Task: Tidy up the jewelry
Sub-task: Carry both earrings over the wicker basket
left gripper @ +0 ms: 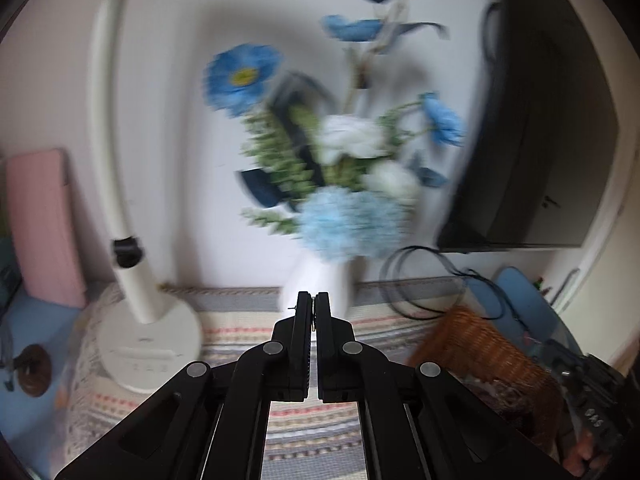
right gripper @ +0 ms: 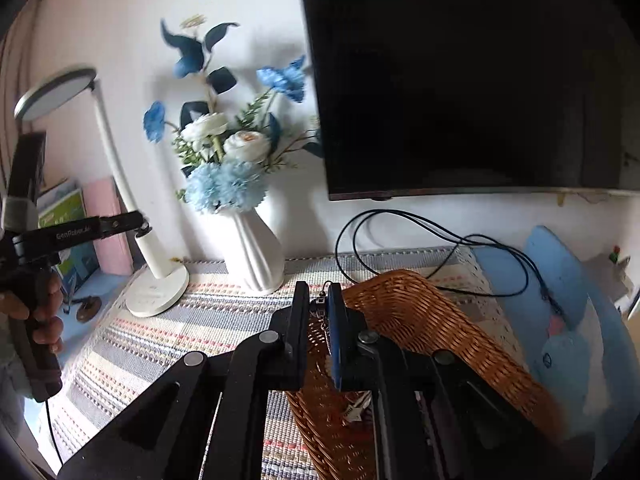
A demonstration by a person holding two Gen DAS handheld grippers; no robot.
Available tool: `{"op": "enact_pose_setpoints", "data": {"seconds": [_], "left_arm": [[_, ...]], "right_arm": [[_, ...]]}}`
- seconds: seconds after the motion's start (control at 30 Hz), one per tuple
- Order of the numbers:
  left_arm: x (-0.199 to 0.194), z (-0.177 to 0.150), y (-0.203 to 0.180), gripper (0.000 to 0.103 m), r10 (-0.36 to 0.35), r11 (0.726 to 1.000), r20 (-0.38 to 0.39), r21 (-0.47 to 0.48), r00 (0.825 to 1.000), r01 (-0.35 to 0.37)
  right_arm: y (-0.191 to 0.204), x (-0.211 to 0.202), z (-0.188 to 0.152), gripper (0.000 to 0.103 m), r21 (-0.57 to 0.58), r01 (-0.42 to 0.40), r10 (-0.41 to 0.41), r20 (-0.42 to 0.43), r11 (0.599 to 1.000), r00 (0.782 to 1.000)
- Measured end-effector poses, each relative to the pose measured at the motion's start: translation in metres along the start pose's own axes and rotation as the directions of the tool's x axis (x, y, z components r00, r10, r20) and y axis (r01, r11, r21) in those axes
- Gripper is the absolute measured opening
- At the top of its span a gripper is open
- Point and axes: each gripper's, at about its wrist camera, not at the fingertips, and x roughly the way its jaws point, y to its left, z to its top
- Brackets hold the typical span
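My left gripper (left gripper: 313, 300) is shut on a thin piece of jewelry (left gripper: 313, 318) pinched between its tips, held above the striped mat in front of the white vase (left gripper: 320, 284). It also shows at the left of the right wrist view (right gripper: 140, 222). My right gripper (right gripper: 319, 300) is shut on a small chain with a charm (right gripper: 320, 306), held over the wicker basket (right gripper: 432, 320). More jewelry (right gripper: 354, 408) lies in the basket. The basket shows at the lower right of the left wrist view (left gripper: 480, 352).
A white desk lamp (right gripper: 156, 288) stands left of the vase of blue and white flowers (right gripper: 256, 256). A dark monitor (right gripper: 460, 80) hangs behind, with black cables (right gripper: 400, 232) below it. Books (right gripper: 100, 224) lean at the far left. A striped mat (right gripper: 160, 340) covers the table.
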Motion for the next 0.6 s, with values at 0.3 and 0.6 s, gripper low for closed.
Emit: {"op": "enact_pose_setpoints", "data": {"seconds": [0.3, 0.6], "left_arm": [[-0.004, -0.026, 0.049, 0.002, -0.142, 0.953, -0.010, -0.271, 0.990, 0.134], [0.009, -0.015, 0.024, 0.002, -0.265, 0.899, 0.026, -0.355, 0.964, 0.257]], "right_arm": [[-0.014, 0.003, -0.005, 0.010, 0.017, 0.025, -0.025, -0.020, 1.000, 0.999], [-0.031, 0.005, -0.008, 0.010, 0.060, 0.055, -0.054, -0.027, 0.997, 0.998]]}}
